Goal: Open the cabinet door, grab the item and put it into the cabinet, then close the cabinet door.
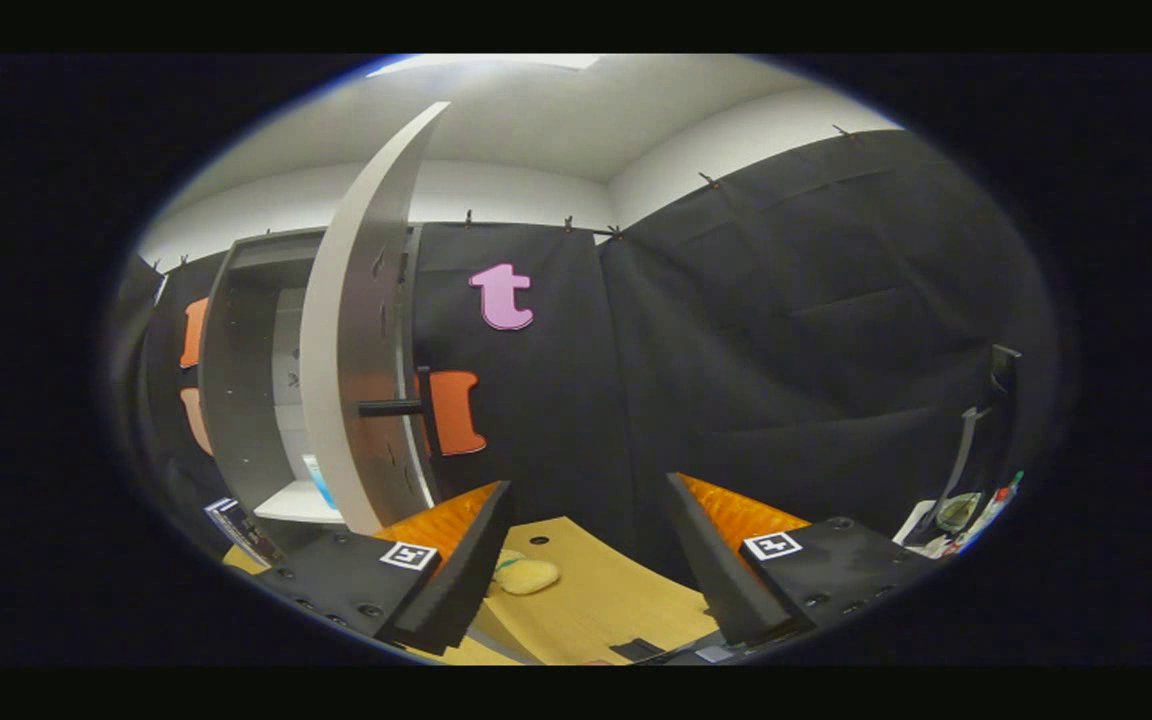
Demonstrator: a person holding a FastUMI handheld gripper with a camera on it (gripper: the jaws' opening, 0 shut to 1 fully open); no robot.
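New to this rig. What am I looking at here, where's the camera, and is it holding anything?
There is no robot arm: a person carries a hand-held two-finger gripper, and a fisheye camera on it looks forward along the fingers, which is why straight edges bend. The two fingers at the bottom stand wide apart with nothing between them, so the gripper is open and holds nothing. Below them is a wooden table. A small yellowish soft item lies on it beside the left finger; what it is I cannot tell. Beyond the left finger stands a cabinet with its door swung open, a dark handle on the door.
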